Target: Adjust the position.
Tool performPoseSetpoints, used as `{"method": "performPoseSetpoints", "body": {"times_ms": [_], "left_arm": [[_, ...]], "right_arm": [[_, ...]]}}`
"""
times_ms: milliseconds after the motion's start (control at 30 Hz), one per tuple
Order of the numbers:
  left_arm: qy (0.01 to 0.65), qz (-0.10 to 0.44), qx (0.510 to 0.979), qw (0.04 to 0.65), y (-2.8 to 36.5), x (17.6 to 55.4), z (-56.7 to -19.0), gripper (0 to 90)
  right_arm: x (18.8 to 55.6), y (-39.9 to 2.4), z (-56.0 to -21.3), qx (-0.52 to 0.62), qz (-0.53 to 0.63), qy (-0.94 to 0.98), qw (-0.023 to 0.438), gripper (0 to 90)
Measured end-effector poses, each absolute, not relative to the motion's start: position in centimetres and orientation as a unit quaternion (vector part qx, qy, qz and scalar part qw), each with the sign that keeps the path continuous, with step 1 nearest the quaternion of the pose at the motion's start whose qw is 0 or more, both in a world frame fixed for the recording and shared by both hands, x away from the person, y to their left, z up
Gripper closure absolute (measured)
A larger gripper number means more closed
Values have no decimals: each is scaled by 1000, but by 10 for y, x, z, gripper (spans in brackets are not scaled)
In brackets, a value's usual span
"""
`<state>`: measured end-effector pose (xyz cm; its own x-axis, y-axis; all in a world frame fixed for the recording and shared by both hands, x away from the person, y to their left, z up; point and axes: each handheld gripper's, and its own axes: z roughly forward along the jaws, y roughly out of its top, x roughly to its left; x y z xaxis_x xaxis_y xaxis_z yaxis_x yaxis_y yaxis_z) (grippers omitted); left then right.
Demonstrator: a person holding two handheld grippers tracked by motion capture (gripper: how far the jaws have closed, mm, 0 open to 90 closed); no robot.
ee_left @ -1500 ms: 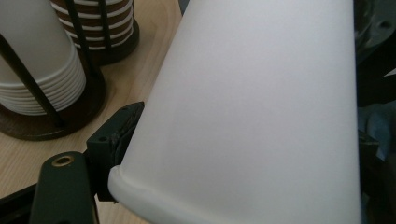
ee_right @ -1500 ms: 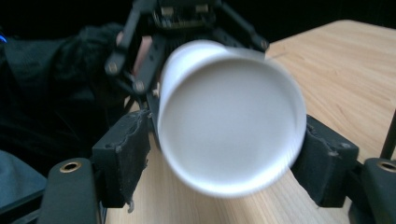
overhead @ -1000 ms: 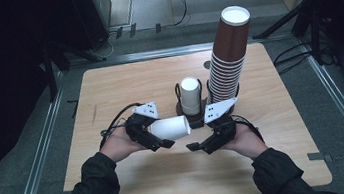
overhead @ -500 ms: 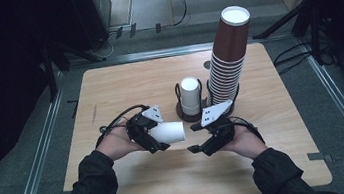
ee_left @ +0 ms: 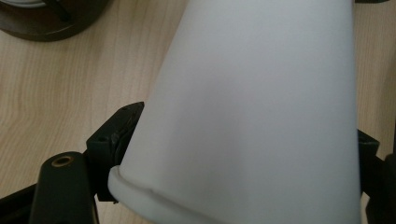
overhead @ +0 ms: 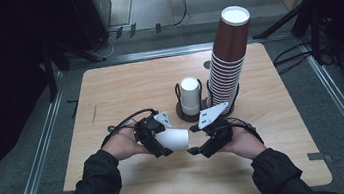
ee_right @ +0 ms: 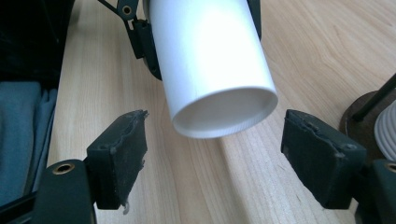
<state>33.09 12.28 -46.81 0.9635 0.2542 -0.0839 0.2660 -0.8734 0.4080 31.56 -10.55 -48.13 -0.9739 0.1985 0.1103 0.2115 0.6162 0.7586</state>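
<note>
Left gripper (overhead: 162, 142) clamped on a white paper cup (overhead: 174, 139) lying sideways above the table (overhead: 108, 90); right gripper (ee_right: 210, 163) wide open, jaws flanking its base, not touching.

No text, label, brand, number or sign can be read anywhere in these pictures. The white cup (overhead: 173, 139) carries no print on its wall, the stack of brown cups (overhead: 228, 64) is plain, and the desk (overhead: 124, 90) bears no marking.
</note>
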Motion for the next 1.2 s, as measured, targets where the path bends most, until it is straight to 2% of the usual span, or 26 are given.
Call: {"method": "performPoseSetpoints", "body": {"times_ms": [800, 933, 1200], "left_arm": [[112, -18, 976, 185, 97, 321, -475, 197], [111, -16, 976, 185, 95, 320, -474, 198], [112, -21, 975, 190, 98, 319, -473, 190]], "right_arm": [[311, -90, -490, -94, -388, -917, 4, 239], [310, -89, -491, -82, -383, -920, 1, 321], [308, -88, -489, -61, -382, -922, -10, 340]]}}
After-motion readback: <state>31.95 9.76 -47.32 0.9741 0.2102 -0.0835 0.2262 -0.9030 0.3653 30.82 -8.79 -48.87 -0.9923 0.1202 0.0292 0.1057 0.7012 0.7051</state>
